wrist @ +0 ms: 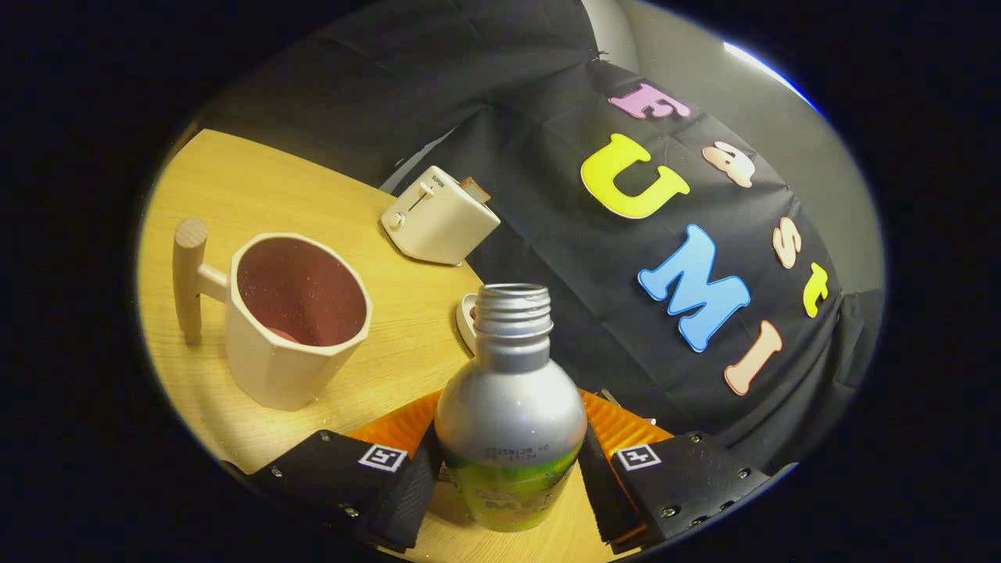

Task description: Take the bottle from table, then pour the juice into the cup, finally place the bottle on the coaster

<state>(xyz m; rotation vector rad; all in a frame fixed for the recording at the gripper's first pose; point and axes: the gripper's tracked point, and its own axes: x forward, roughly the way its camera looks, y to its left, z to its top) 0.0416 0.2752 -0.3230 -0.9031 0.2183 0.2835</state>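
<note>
Gripped between both fingers of the tool (508,469) at the lower middle of the frame, the uncapped silver bottle (510,414) stands over an orange coaster (626,426) whose ribbed edge shows on either side. Left of it on the wooden surface (258,188) sits a cream cup (293,320) with a wooden handle. Higher up near the centre is a small white toaster (439,215).

Wooden table (258,188) carries cup (293,320), toaster (439,217), orange coaster (403,426), small white dish (467,317).
</note>
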